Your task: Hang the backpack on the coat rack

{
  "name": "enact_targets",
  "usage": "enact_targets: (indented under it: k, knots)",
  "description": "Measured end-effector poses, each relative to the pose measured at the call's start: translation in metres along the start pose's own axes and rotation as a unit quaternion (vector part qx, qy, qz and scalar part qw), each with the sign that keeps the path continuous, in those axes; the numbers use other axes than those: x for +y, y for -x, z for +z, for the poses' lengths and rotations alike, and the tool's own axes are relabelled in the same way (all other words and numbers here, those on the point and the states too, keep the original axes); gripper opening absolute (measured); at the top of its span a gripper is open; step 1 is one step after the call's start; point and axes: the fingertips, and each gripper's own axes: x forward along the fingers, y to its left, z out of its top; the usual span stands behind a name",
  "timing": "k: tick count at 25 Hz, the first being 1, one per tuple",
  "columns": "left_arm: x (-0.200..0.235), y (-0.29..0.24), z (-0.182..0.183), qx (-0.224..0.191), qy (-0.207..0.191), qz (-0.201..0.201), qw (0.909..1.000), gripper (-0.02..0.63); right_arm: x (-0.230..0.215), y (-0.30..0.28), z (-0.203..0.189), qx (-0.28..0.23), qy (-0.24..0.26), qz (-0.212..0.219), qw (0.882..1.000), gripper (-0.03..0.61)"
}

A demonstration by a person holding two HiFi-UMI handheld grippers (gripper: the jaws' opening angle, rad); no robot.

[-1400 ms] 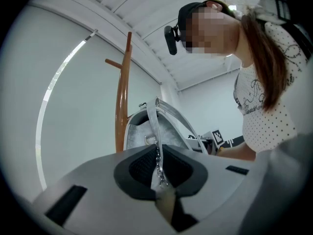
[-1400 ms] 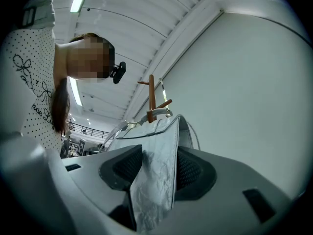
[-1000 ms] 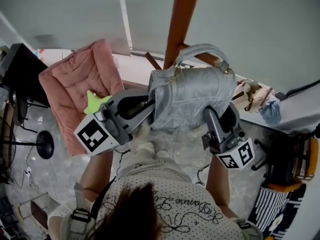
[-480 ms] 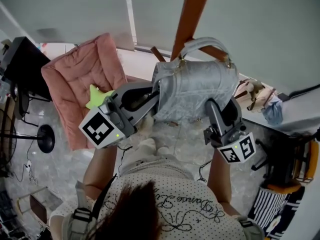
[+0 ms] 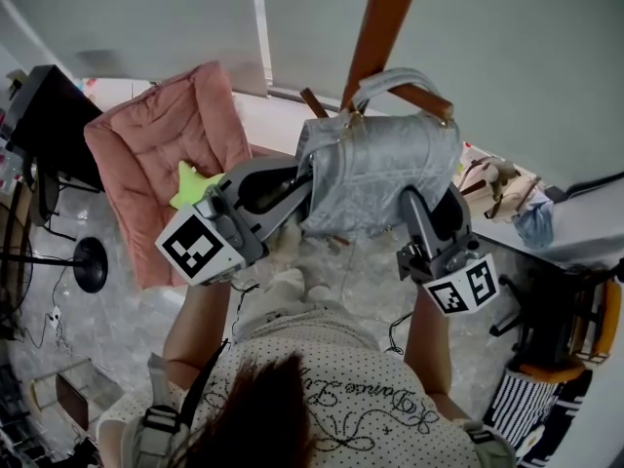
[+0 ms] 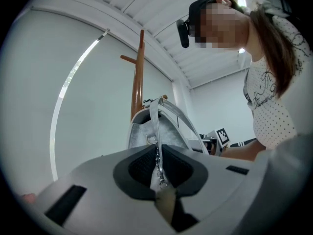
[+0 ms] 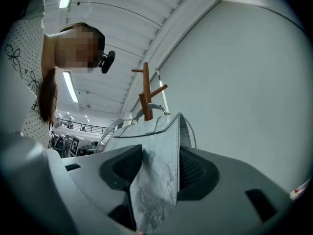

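A silver-grey backpack [image 5: 382, 172] is held up between both grippers against the brown wooden coat rack [image 5: 382, 27]. Its top handle [image 5: 395, 83] arches just over a rack peg [image 5: 421, 100]. My left gripper [image 5: 304, 185] is shut on the bag's left edge, where a strap and small chain [image 6: 158, 163] run between its pads. My right gripper [image 5: 414, 206] is shut on a fold of the bag's right side [image 7: 157, 175]. The left gripper view shows the rack [image 6: 138, 77] rising behind the bag [image 6: 156, 131]; the right gripper view shows the rack's pegs [image 7: 146, 94] above the bag's top [image 7: 142, 126].
A pink cushioned chair [image 5: 161, 169] with a green star-shaped toy [image 5: 190, 185] stands at the left. A black stand [image 5: 83, 261] sits on the floor further left. A cluttered shelf [image 5: 507, 198] and striped items [image 5: 531, 398] are at the right. A pale wall lies behind the rack.
The backpack and both grippers have shifted slightly up and toward the rack, and the handle now sits closer over the peg. Both grips stay the same.
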Motion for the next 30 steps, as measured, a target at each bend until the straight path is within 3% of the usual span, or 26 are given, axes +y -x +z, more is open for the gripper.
enact_targets:
  k: [11,19,26,30]
  knots:
    - [-0.004,-0.003,0.005,-0.025,0.008,-0.015,0.9995,0.04,-0.003,0.003,-0.003,0.0,-0.007,0.006,1.0,0.21]
    - [-0.004,-0.002,0.005,-0.019,0.016,-0.005,0.9997,0.051,-0.004,0.005,0.0,0.012,0.001,0.005,1.0,0.218]
    - [0.003,0.008,0.006,-0.029,0.023,0.013,0.9992,0.1,-0.004,0.002,0.001,0.025,0.017,0.002,1.0,0.275]
    - [0.007,0.017,0.007,-0.043,0.046,0.025,0.9977,0.11,-0.001,0.004,-0.001,0.036,0.023,0.01,0.999,0.299]
